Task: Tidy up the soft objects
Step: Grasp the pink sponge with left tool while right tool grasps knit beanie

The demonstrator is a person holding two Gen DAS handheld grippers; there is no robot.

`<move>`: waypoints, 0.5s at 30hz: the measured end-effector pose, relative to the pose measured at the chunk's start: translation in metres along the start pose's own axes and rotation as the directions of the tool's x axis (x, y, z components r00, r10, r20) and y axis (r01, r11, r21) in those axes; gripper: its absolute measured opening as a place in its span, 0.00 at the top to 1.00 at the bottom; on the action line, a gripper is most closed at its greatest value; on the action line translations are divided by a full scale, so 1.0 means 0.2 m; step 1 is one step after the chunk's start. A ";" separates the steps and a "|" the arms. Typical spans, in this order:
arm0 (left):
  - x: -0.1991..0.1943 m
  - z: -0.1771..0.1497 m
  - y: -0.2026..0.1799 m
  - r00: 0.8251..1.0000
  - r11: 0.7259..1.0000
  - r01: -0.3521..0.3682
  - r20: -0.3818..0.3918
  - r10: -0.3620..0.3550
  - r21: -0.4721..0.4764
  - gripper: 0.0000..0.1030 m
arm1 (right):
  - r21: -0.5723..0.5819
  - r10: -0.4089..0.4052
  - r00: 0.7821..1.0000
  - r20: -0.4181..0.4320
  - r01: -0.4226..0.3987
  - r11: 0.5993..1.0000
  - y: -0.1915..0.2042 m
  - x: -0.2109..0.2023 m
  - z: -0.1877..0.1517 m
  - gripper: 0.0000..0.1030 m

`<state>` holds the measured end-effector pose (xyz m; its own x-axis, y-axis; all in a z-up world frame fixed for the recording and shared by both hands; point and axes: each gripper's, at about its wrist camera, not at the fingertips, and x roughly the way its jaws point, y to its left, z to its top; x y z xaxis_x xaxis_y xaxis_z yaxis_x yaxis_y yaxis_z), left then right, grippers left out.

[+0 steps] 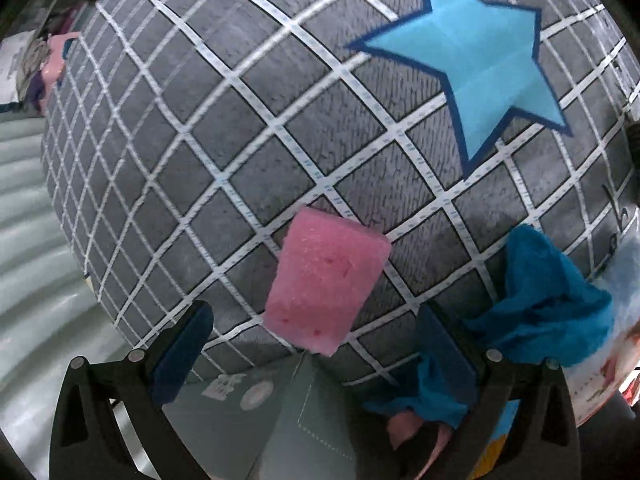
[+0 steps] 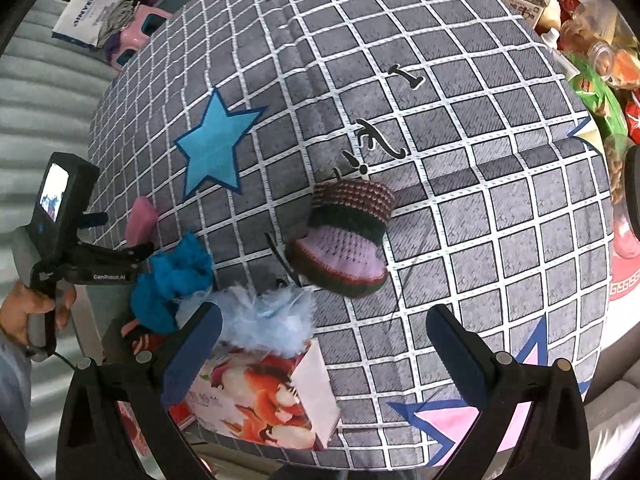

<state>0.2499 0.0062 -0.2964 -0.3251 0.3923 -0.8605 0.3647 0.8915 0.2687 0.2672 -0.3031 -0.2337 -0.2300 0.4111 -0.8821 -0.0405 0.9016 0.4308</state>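
Both grippers gaping, empty. Left gripper (image 1: 312, 344) faces pink sponge (image 1: 326, 280) near bed edge; nudge risks knocking it off. Right gripper (image 2: 324, 344) faces knitted bootie (image 2: 344, 240).

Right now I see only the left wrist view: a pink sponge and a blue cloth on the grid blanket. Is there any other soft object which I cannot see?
Observer: Yes, a knitted bootie lies on the blanket, right of the blue cloth.
Operator: Is the right gripper holding something?
Observer: No, its fingers are open and hold nothing.
Operator: And the floral box, is it empty?
Observer: No, a pale blue fluffy item sits in its top.
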 end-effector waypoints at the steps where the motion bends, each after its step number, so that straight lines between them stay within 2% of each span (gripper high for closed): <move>1: 0.02 0.01 -0.01 1.000 1.000 0.003 -0.014 -0.003 0.004 0.02 | 0.002 0.001 1.000 -0.004 -0.001 1.000 -0.01 0.01 0.01 0.00; 4: 0.08 0.02 -0.02 0.999 1.000 0.011 -0.039 -0.010 0.005 0.07 | 0.006 0.003 1.000 -0.016 -0.003 1.000 -0.02 0.04 0.03 0.00; 7: 0.11 0.02 -0.01 0.998 0.999 0.051 -0.036 -0.052 -0.004 0.10 | 0.010 0.007 1.000 -0.019 -0.007 1.000 -0.03 0.07 0.05 0.00; 10: 0.08 0.03 0.00 0.994 0.994 0.105 -0.024 -0.105 -0.019 0.27 | 0.016 0.005 1.000 -0.019 -0.005 1.000 -0.03 0.09 0.08 0.00; 11: 0.08 0.03 0.00 0.992 0.992 0.124 -0.019 -0.124 -0.026 0.36 | 0.023 0.004 1.000 -0.019 -0.003 1.000 -0.04 0.11 0.09 0.00; 12: 0.06 0.03 -0.01 0.990 0.990 0.141 -0.011 -0.141 -0.032 0.52 | 0.028 0.004 1.000 -0.018 -0.003 1.000 -0.04 0.12 0.10 0.00; 13: 0.05 0.02 -0.01 0.989 0.988 0.148 -0.003 -0.148 -0.043 0.54 | 0.032 0.003 1.000 -0.017 -0.003 0.999 -0.04 0.13 0.11 0.00; 15: 0.04 0.02 -0.02 0.993 0.992 0.114 0.007 -0.114 -0.058 0.54 | 0.040 -0.006 1.000 -0.015 0.007 0.999 -0.04 0.16 0.14 0.00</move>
<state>0.2493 0.0060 -0.3067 -0.3583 0.2865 -0.8886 0.2735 0.9422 0.1935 0.2873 -0.2933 -0.2709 -0.2445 0.4034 -0.8817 -0.0028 0.9090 0.4167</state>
